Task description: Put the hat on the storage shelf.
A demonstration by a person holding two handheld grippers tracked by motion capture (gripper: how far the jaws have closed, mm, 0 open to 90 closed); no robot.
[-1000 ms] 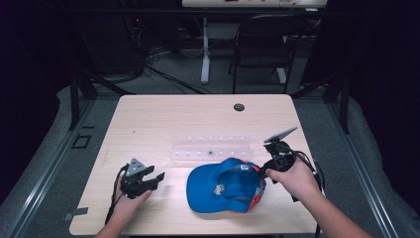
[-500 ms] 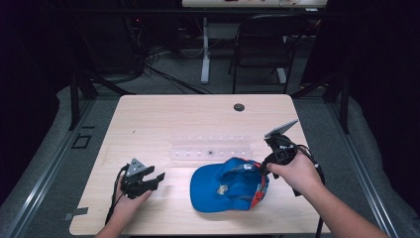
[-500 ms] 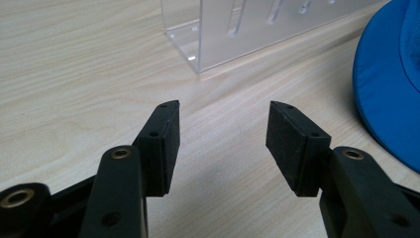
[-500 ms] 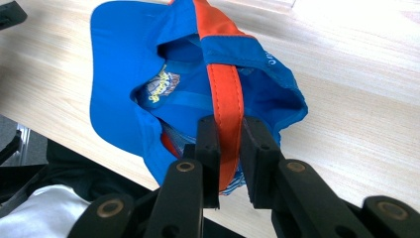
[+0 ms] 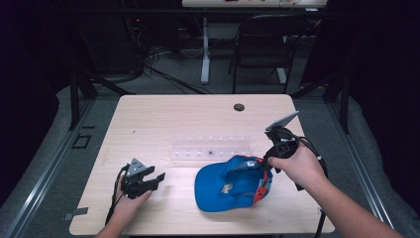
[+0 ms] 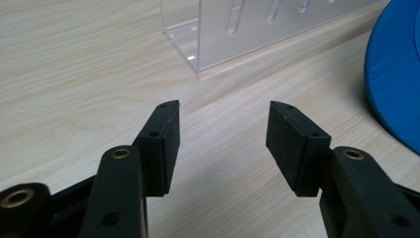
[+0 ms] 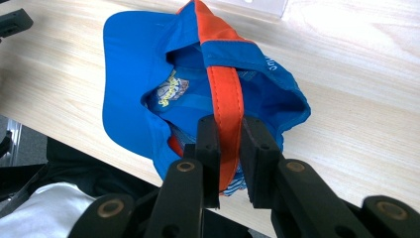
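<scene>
Blue cap (image 5: 228,186) lies upside down on the bench (image 5: 198,114), its orange strap (image 7: 227,104) pinched by the right gripper (image 7: 230,144). The left gripper (image 6: 223,134), fingers (image 6: 163,144) spread, rests near a clear acrylic rack (image 6: 257,27).

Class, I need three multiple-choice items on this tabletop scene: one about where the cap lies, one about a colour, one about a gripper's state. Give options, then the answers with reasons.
1. Where is the blue cap?
A. near table edge, right of centre
B. far left corner
C. on the floor

2. What colour is the strap between the right gripper's jaws?
A. green
B. orange
C. white

3. The left gripper is:
A. shut on the cap
B. open over bare table
C. shut on the clear rack

Answers: A, the high view places it there; B, orange band between the jaws; B, jaws stand apart, holding nothing.
</scene>
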